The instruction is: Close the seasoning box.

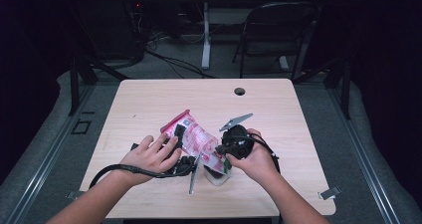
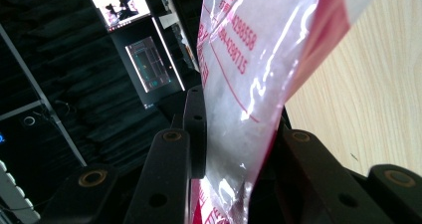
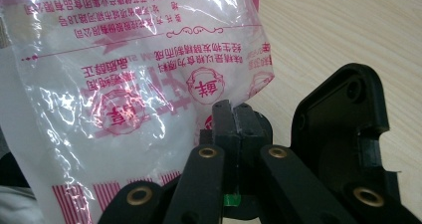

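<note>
High view: left hand-held gripper (image 1: 180,134) and right hand-held gripper (image 1: 224,152) meet near the front edge of the light wooden tabletop (image 1: 149,99), both clamped on one clear crinkly plastic bag with red printing and white contents (image 1: 196,139). Left jaws pinch the bag's pink-edged far end; right jaws squeezed fully together on its near edge. Bag lies slanted between them. Beyond the tabletop, a dark folding chair (image 1: 278,30).

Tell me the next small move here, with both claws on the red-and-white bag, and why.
Probably draw the right claw slowly away from the left claw. Each is shut on an opposite end of the bag, which lies on the table and looks sealed, so a pull might open it.
</note>
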`<action>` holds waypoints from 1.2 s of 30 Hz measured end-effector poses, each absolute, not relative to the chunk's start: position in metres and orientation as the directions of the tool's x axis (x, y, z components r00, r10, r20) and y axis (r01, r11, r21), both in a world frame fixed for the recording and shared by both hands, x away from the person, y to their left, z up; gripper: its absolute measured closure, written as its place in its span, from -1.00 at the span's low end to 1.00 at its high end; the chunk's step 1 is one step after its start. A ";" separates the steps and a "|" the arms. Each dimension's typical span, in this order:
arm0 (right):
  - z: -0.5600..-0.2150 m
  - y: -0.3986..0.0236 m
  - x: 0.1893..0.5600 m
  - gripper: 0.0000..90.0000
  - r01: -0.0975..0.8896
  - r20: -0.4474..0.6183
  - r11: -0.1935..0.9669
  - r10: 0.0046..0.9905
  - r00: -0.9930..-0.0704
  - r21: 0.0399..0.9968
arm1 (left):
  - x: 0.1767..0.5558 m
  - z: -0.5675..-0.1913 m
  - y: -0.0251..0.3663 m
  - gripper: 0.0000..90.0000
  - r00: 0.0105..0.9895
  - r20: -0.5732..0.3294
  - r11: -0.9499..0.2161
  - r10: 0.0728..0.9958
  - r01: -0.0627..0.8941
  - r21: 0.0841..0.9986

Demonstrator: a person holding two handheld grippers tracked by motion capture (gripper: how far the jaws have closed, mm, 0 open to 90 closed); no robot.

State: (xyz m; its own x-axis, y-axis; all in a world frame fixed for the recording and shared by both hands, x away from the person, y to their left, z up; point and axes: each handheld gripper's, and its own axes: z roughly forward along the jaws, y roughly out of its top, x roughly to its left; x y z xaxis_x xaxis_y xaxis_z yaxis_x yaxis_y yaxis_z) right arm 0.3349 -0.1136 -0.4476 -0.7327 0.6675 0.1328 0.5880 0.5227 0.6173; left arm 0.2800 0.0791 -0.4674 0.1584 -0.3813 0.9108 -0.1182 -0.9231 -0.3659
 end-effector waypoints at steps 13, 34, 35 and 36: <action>-0.448 -0.113 0.335 1.00 0.587 0.134 0.523 0.666 -0.734 0.617 | 0.279 -0.467 0.079 0.67 0.154 0.912 -0.923 -0.380 -0.121 -0.365; -0.449 -0.113 0.334 1.00 0.587 0.135 0.526 0.663 -0.736 0.615 | 0.278 -0.467 0.078 0.69 0.167 0.909 -0.923 -0.381 -0.123 -0.364; -0.449 -0.113 0.334 1.00 0.588 0.137 0.527 0.663 -0.736 0.614 | 0.278 -0.467 0.078 0.69 0.168 0.909 -0.923 -0.381 -0.123 -0.365; -0.449 -0.113 0.334 1.00 0.588 0.136 0.526 0.664 -0.735 0.614 | 0.278 -0.467 0.079 0.69 0.160 0.910 -0.922 -0.383 -0.123 -0.366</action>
State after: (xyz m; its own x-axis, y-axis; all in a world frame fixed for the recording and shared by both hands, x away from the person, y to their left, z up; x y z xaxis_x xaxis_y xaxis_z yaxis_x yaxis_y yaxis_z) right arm 0.3343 -0.1127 -0.4494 -0.7355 0.6638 0.1359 0.5881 0.5258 0.6145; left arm 0.2782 0.0786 -0.4671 0.1599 -0.3825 0.9100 -0.1229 -0.9224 -0.3661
